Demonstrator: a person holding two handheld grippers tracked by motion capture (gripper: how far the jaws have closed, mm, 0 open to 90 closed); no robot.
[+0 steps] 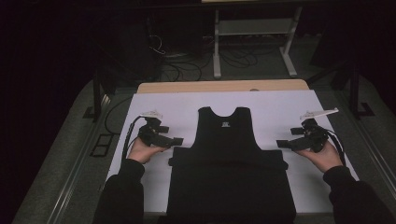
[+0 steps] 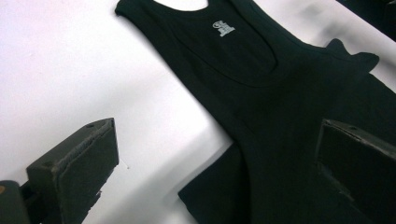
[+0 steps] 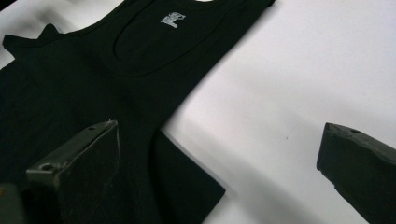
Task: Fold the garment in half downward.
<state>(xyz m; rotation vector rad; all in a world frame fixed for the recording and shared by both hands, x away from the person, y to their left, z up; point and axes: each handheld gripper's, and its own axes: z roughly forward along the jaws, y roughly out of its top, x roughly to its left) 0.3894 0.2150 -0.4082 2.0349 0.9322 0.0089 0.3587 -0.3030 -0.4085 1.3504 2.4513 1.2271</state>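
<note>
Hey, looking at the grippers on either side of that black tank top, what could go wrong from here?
The black tank top seems to lie on a second dark garment, so a low pinch might catch both layers. The left gripper and right gripper are open at the armhole edges; uneven grips could skew any fold. Thin fabric on the smooth white sheet may slide instead of lifting.
</note>
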